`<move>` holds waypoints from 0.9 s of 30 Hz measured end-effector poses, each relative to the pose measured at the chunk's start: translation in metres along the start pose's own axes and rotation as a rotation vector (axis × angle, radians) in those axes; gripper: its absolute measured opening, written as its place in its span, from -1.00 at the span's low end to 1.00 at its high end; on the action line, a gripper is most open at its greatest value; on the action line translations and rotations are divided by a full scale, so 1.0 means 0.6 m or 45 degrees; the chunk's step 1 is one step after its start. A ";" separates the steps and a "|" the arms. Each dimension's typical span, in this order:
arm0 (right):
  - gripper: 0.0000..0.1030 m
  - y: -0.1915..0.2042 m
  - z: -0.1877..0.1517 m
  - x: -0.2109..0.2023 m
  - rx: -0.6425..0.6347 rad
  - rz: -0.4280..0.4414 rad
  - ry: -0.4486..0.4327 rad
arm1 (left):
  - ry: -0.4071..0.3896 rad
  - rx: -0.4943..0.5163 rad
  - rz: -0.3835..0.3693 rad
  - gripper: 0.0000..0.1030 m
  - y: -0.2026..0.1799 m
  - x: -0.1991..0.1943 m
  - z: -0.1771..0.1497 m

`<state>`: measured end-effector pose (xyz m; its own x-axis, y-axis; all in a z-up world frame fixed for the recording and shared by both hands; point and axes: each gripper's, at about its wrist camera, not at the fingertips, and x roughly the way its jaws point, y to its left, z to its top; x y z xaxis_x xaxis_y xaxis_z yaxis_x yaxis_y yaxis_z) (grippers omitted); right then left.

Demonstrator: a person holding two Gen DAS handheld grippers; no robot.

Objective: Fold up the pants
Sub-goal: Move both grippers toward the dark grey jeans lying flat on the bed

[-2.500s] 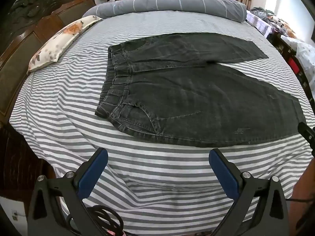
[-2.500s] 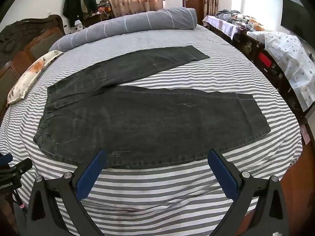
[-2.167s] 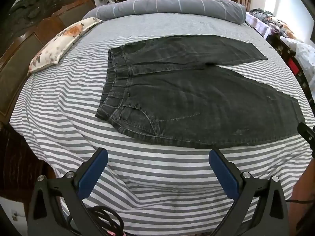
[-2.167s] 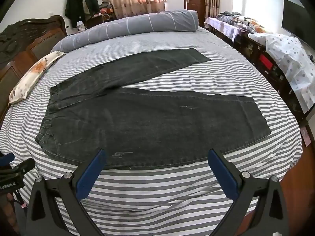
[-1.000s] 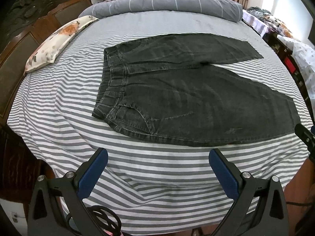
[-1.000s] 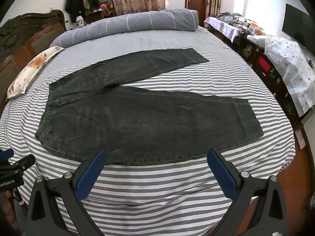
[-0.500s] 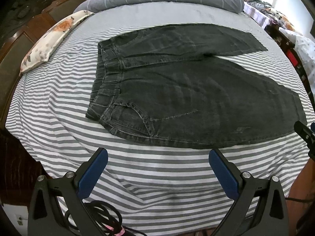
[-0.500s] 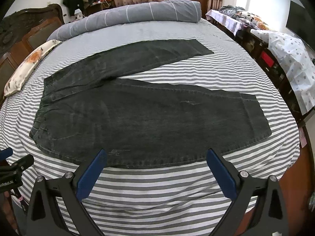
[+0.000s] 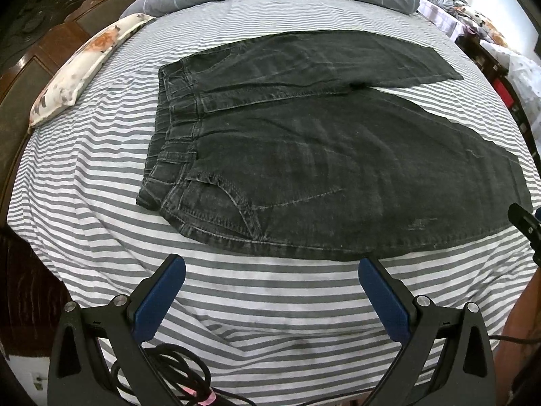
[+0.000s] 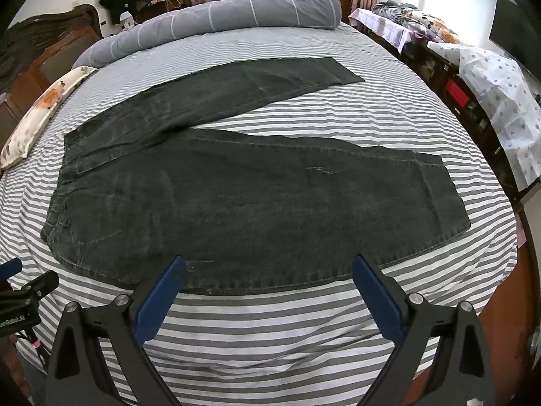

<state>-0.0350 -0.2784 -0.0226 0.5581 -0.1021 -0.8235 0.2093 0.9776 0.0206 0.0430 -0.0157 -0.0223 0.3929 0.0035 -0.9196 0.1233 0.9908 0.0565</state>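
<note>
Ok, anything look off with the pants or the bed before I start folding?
Nothing stands out. The dark pants lie flat on the striped sheet, legs spread in a V. Both grippers, left and right, are open and empty.

Striped bedsheet [image 9: 84, 176], floral pillow [image 9: 84, 57] (beside headboard [image 9: 40, 44]), rolled duvet [image 10: 216, 23].

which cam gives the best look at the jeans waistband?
Left wrist. The waistband lies near frame center there, with belt loops, stitching and the front pocket seam legible. In the right wrist view the waistband sits at the far left edge, foreshortened and dark; that view favors the leg hems instead.
</note>
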 end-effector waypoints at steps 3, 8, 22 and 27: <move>0.87 -0.001 0.004 0.002 0.000 0.000 0.000 | -0.002 0.005 0.005 0.97 0.000 0.003 0.005; 0.87 -0.003 0.009 0.003 0.000 0.003 -0.003 | -0.003 0.004 0.007 0.97 0.001 0.007 0.009; 0.87 -0.006 0.035 0.010 0.021 -0.008 -0.031 | -0.027 0.008 0.004 0.97 0.010 0.023 0.040; 0.87 -0.013 0.038 0.015 0.056 -0.006 -0.056 | -0.054 -0.002 -0.003 0.97 0.020 0.033 0.049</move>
<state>-0.0134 -0.2911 -0.0174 0.5918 -0.1154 -0.7978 0.2466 0.9682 0.0428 0.0791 -0.0077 -0.0286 0.4307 -0.0041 -0.9025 0.1228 0.9910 0.0541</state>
